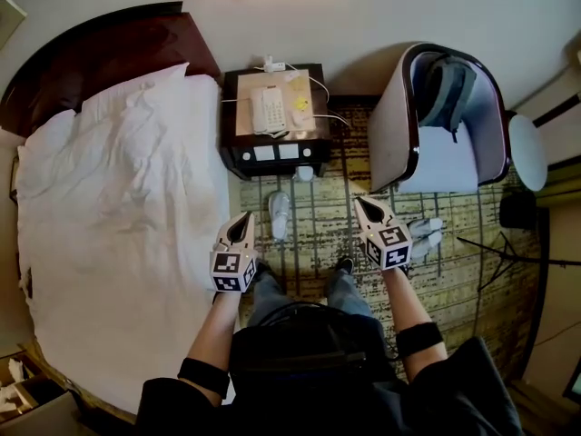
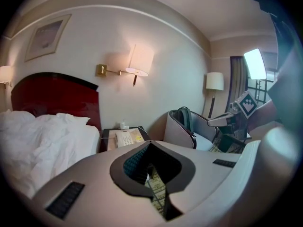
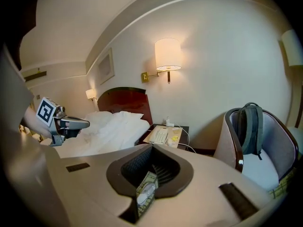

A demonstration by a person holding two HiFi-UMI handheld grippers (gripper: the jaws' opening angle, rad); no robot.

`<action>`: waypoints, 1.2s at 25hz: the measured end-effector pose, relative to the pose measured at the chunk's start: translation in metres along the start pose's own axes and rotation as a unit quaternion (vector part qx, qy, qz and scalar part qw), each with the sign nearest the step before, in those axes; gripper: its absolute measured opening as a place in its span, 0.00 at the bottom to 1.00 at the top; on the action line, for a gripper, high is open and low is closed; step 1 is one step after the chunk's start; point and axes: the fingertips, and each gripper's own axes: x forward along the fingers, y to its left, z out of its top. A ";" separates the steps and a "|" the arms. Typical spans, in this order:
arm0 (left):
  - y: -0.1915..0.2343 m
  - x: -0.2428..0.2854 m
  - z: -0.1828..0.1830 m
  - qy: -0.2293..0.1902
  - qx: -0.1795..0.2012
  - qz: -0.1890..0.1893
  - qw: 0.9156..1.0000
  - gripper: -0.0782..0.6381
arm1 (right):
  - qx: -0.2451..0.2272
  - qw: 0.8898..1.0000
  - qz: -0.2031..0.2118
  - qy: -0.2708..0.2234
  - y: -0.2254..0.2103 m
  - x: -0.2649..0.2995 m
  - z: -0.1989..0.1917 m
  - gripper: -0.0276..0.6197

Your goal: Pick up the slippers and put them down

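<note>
Two grippers are raised side by side above the floor in the head view, the left gripper (image 1: 245, 218) close to the edge of the bed (image 1: 118, 207) and the right gripper (image 1: 362, 203) over the patterned carpet (image 1: 318, 230). Neither carries anything. One white slipper (image 1: 279, 214) lies on the carpet between them, just in front of the bedside bench (image 1: 238, 157), which bears a telephone (image 1: 269, 109). A second slipper (image 1: 425, 232) lies on the carpet just to the right of the right gripper, partly hidden by it and near the foot of the armchair (image 1: 390, 125) that holds a backpack (image 1: 445, 89). In the left gripper view, the left gripper (image 2: 150, 144) has its fingers pressed together at the tips with nothing between them. Only carpet (image 2: 158, 193) shows through the slot beneath. The right gripper (image 2: 213, 121) is seen at the right, in front of the armchair (image 2: 182, 129). In the right gripper view, the right gripper (image 3: 152, 145) likewise has its fingers pressed together and empty. A white slipper (image 3: 143, 195) on the carpet is visible through the slot, well below and untouched. The left gripper (image 3: 86, 123) appears at the left, before the bed (image 3: 113, 129).
</note>
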 end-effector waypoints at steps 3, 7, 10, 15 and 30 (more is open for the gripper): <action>0.007 -0.010 -0.001 -0.007 -0.003 0.008 1.000 0.11 | 0.017 1.000 -0.009 -0.004 -0.003 -0.008 -0.002 0.05; 0.009 -0.021 -0.005 -0.007 -0.008 0.017 1.000 0.11 | 0.023 1.000 -0.008 -0.006 -0.003 -0.015 -0.005 0.05; 0.009 -0.024 -0.006 -0.003 -0.009 0.016 1.000 0.11 | 0.024 1.000 -0.007 -0.008 -0.004 -0.014 -0.003 0.05; 0.006 -0.024 -0.008 0.000 -0.005 0.020 1.000 0.11 | 0.023 1.000 0.004 -0.007 0.002 -0.015 -0.004 0.05; -0.004 -0.010 -0.007 0.006 0.006 0.006 1.000 0.11 | 0.033 0.999 0.019 0.002 0.012 -0.011 -0.018 0.05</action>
